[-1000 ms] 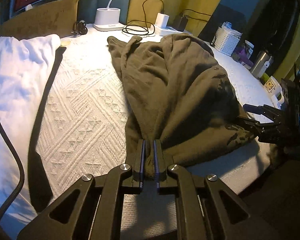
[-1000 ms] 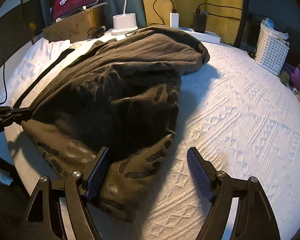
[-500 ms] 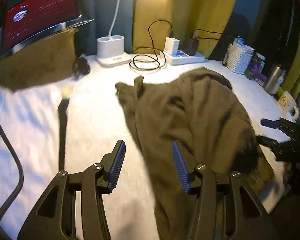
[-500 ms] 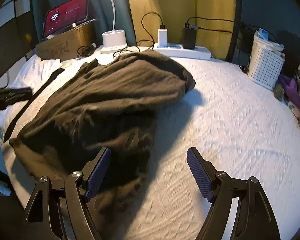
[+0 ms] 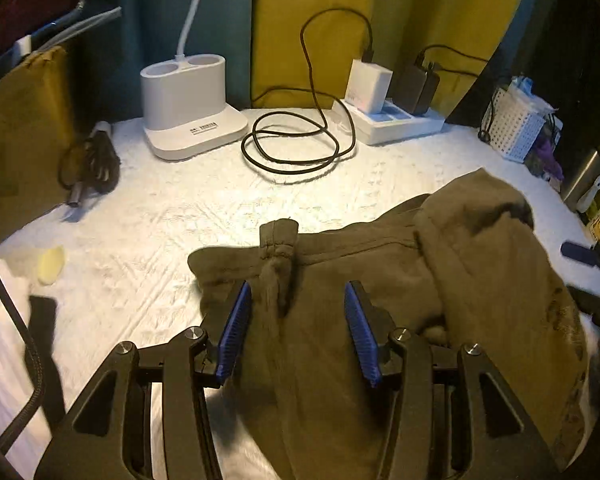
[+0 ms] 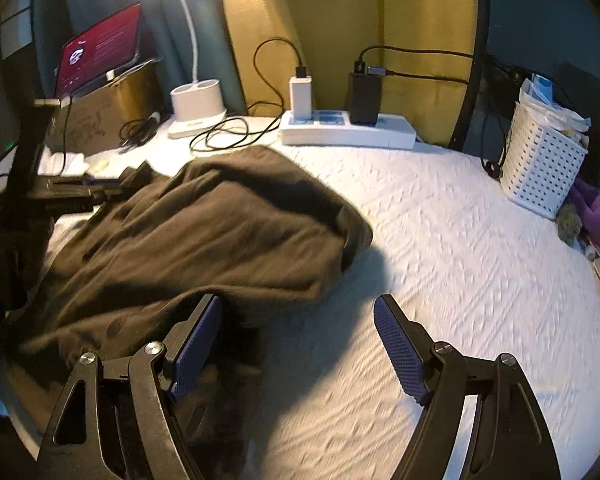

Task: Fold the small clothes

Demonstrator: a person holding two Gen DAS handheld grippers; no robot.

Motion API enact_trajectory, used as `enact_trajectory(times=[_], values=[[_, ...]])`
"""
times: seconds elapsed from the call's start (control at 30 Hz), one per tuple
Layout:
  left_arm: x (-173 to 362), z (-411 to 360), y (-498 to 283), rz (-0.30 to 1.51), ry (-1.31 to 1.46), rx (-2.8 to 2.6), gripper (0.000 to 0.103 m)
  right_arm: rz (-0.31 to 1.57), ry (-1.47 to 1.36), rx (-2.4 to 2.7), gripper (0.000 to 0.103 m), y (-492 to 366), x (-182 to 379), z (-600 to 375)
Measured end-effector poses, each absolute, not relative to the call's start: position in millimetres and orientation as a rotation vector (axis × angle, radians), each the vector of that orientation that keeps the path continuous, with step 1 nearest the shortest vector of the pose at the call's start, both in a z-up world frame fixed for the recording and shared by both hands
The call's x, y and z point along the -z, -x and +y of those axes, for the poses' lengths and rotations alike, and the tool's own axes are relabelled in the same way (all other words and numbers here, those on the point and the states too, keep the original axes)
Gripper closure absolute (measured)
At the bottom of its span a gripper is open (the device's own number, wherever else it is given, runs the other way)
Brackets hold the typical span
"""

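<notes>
L wrist view: my left claw is partway open, jaws closing a bit right now. Olive-brown garment lies under and between the blue pads, a bunched ridge of fabric running up the gap, but pads aren't pressing on it, so nothing gripped. Garment sits on the white textured tabletop, spread from centre toward the right edge, folded-over upper layer on the right side. A cuff-like end pokes up just past the pads. Behind it, well apart: white lamp base, coiled black cable, white power strip w/ white and black chargers plugged in, white perforated basket far right. Small yellowish disc on the left. Tip of my other claw shows at the right edge, past the garment.

R wrist view: my right claw is wide open, holding nothing. Left pad sits at the garment's near edge, can't tell if it's touching; right pad is over bare tabletop. Garment is a loose heap on the left half, looks darker brown here, motion-blurred. Left claw reaches in at the garment's far left corner. Back row: tablet w/ red screen on a cardboard box, lamp base, power strip, basket on the right.
</notes>
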State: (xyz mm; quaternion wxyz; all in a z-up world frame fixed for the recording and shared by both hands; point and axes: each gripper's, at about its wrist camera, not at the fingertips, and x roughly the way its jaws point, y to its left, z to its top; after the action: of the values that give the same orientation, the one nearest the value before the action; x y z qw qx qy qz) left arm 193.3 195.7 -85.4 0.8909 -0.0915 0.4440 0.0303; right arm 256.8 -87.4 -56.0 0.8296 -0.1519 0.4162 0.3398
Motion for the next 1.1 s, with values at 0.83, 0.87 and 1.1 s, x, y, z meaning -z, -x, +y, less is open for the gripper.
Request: enact_trajectory(times=[0.83,0.87,1.1], values=[[50.1,152.7,-187.8,0.842,0.118,-0.017,0.038,0.852,0.258,-0.634,0.023,-264.0,50.4,-106.1],[49.9,147.4,-190.8,0.844,0.116,-0.004,0.038,0.849,0.255,-0.632,0.023,-263.4,48.7,-107.9],[59.7,123.2,-215.0,0.886,0.109,0.078,0.038,0.849,0.23,-0.616,0.023,-267.6,46.9,-117.2]])
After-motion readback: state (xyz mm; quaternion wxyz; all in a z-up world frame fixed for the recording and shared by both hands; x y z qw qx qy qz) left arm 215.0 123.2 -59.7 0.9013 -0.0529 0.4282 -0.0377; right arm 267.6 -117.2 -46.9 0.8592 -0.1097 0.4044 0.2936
